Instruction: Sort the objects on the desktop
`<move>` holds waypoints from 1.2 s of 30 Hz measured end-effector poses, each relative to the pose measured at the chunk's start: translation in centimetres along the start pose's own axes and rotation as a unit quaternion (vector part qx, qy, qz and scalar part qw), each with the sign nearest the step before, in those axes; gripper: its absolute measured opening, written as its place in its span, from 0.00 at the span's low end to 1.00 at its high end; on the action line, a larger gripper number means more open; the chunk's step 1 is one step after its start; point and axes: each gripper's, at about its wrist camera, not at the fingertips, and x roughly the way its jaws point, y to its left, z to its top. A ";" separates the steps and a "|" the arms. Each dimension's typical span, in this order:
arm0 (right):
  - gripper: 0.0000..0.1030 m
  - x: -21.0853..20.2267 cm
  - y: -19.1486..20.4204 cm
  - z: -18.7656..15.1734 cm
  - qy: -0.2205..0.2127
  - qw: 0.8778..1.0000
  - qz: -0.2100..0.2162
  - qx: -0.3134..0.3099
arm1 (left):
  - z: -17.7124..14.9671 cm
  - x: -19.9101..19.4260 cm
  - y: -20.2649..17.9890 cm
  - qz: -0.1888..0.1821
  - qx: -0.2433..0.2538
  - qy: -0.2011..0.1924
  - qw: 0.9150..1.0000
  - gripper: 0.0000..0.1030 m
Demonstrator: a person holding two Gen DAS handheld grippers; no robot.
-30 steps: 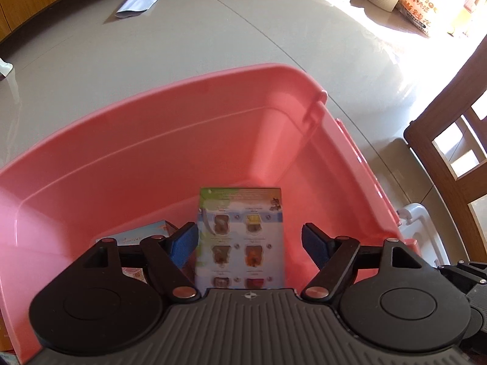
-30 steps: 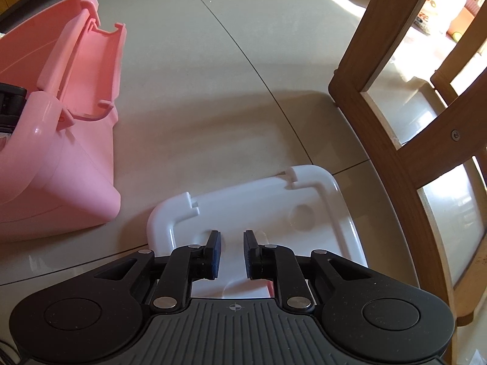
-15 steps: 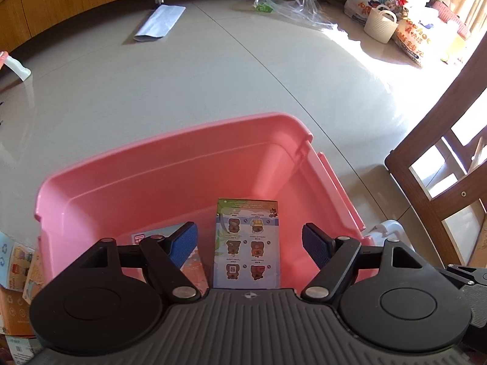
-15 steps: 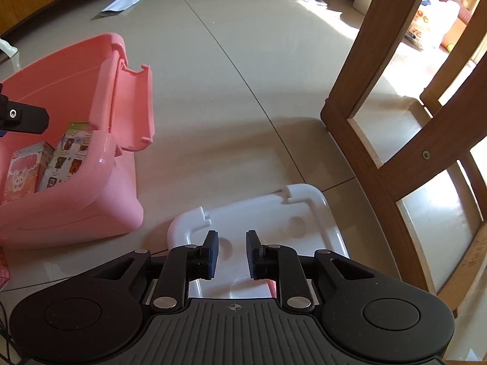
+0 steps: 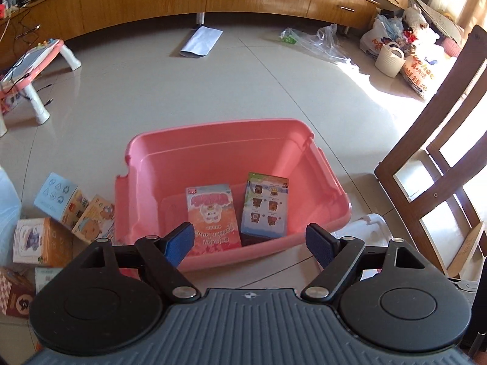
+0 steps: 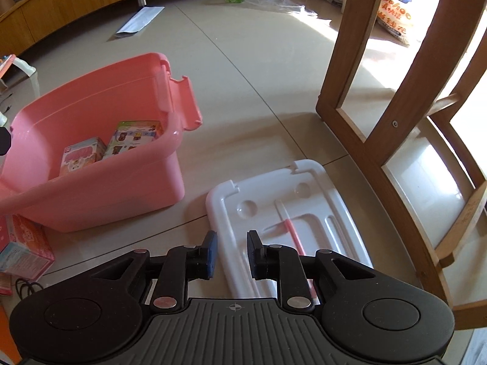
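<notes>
Pink bin (image 5: 219, 140) at frame centre on the tiled floor (image 5: 152, 91), holding two boxes: pink box (image 5: 213, 213) at left, blue-green box (image 5: 266, 210) just beside it at right. More boxes (image 5: 57, 222) loose on the floor at lower left. Left claw (image 5: 249, 241) at bottom centre, jaws wide after just opening further, nothing between them. Right claw (image 6: 232, 254) at bottom centre of its view, narrowly parted, gripping nothing, above a white lid (image 6: 304, 200) lying right of the bin. Wooden chair (image 6: 395, 91) at right.
</notes>
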 end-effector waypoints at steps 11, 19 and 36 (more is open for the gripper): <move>0.23 -3.1 4.0 -5.0 0.008 0.999 0.025 0.021 | -5.4 -2.3 5.1 0.054 -0.023 0.010 0.998 0.84; 0.29 -3.9 6.7 -6.4 0.013 0.999 0.031 0.006 | -7.8 -2.2 8.3 0.075 -0.030 0.020 0.997 0.89; 0.46 -2.4 9.6 -7.4 0.032 0.999 0.028 -0.031 | -10.1 0.2 11.4 0.096 -0.044 0.056 0.993 0.91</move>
